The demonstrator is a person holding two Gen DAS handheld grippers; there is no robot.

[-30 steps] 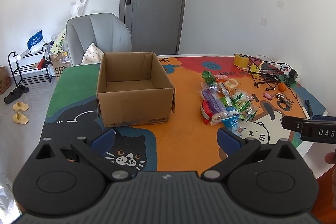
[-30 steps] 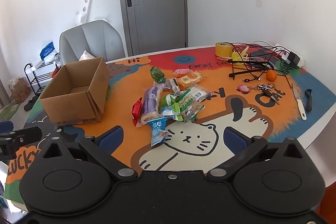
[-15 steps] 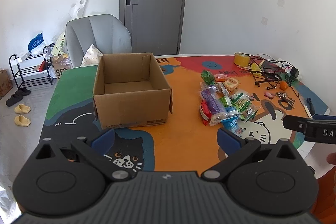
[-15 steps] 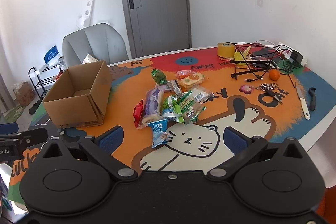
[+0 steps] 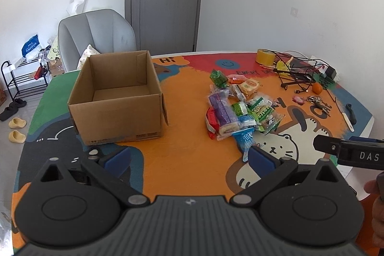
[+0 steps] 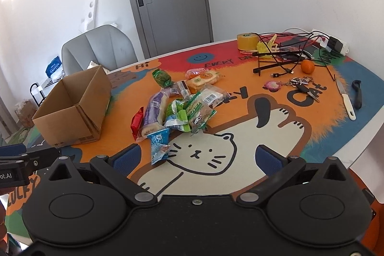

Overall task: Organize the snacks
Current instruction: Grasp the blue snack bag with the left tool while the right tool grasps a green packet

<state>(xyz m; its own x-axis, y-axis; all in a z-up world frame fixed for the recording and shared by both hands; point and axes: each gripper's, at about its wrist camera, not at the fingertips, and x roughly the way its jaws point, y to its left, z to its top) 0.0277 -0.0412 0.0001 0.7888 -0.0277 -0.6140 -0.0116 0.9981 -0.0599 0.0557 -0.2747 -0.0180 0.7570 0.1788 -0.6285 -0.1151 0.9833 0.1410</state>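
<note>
An open, empty cardboard box (image 5: 115, 97) stands on the left of the colourful table mat; it also shows in the right wrist view (image 6: 72, 109). A pile of wrapped snacks (image 5: 240, 109) lies mid-table, to the right of the box, and shows in the right wrist view (image 6: 177, 107); a blue packet (image 6: 158, 143) lies nearest. My left gripper (image 5: 189, 157) is open and empty, above the near table edge between box and pile. My right gripper (image 6: 196, 155) is open and empty, just short of the blue packet.
At the far right are a tape roll (image 6: 247, 41), tangled cables (image 6: 285, 52), an orange (image 6: 307, 67), keys (image 6: 302, 85), a knife (image 6: 345, 100) and a peeler (image 6: 357, 94). A grey chair (image 5: 96, 32) stands behind the table. A shoe rack (image 5: 21, 78) stands at the left.
Both grippers have moved slightly forward and tilted; the box and snack pile appear a little closer. Nothing has been grasped and the jaws stay open.
</note>
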